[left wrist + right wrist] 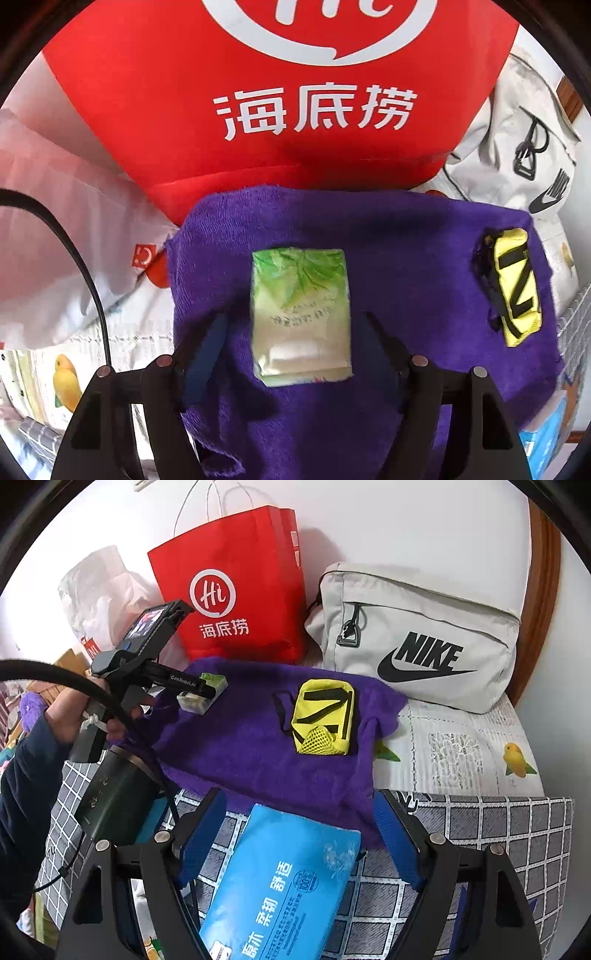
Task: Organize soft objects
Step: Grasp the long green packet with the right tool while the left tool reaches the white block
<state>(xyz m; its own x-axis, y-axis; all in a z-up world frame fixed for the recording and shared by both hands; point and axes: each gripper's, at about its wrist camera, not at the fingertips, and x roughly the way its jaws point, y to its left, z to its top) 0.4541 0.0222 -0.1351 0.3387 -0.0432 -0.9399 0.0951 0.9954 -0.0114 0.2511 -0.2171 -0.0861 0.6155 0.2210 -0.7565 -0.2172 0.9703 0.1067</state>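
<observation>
A red paper bag (236, 587) with white handles and a white Haidilao logo stands upright against the white wall (406, 520). Just beside it, to the right, a light grey Nike bag (417, 635) leans on the wall. A translucent plastic bag (99, 587) sits to the left. A checked grey cloth (491, 834) and a fruit-printed sheet (461, 738) cover the surface.

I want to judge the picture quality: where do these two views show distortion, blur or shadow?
Left wrist view: fisheye bending, dark round border; green tissue pack slightly soft, small print unreadable; red bag cut off at the top. Right wrist view: sharper, Nike bag logo crisp; soft even light, weak shadow under yellow pouch on purple towel.
</observation>
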